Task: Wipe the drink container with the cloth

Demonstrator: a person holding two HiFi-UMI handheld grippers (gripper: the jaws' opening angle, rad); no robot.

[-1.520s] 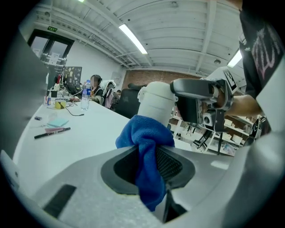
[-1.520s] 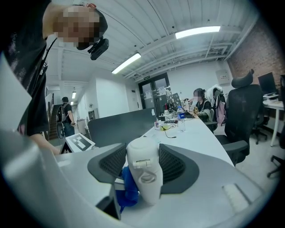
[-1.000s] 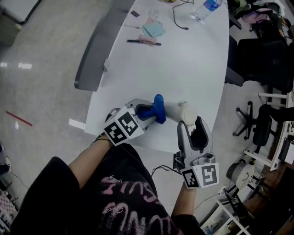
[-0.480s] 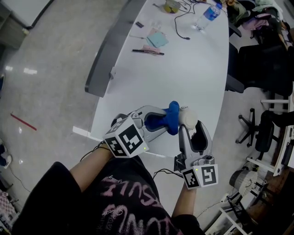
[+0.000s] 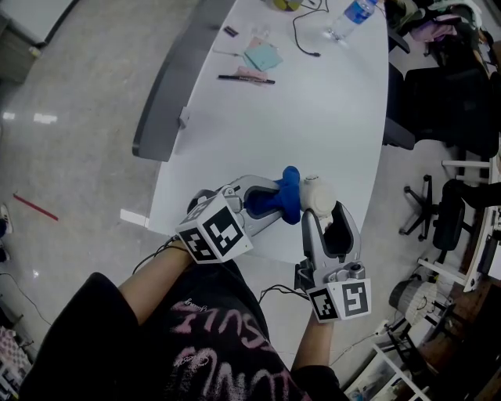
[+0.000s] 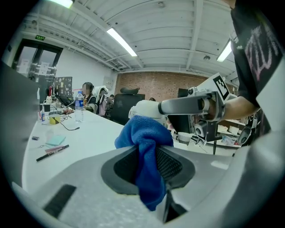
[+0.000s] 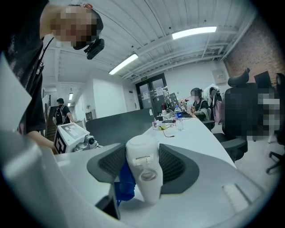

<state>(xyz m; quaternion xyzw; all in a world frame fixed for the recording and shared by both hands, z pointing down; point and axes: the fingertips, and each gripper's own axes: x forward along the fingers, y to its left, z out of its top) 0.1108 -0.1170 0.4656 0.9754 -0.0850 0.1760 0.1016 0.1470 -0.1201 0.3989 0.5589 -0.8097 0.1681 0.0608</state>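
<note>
Over the near end of the white table, my right gripper (image 5: 317,205) is shut on a white drink container (image 5: 318,194), held lid-up above the surface. Seen from the right gripper view, the container (image 7: 144,171) stands upright between the ribbed pads. The left gripper (image 5: 275,197) is shut on a bunched blue cloth (image 5: 286,196), whose folds press against the container's left side. From the left gripper view the cloth (image 6: 147,151) hangs out of the jaws, with the container (image 6: 147,108) just behind it. A blue fold of cloth (image 7: 124,180) shows beside the container's lower left.
The white table (image 5: 313,117) runs away from me. Far along it lie a pen (image 5: 246,78), a teal note pad (image 5: 263,55), a black cable (image 5: 301,35) and a water bottle (image 5: 349,17). A grey partition (image 5: 168,86) lines its left side. Office chairs (image 5: 450,102) stand to the right.
Both grippers rose and moved forward a second ago, bringing cloth and container together. Since half a second ago the cloth has shifted slightly against the container.
</note>
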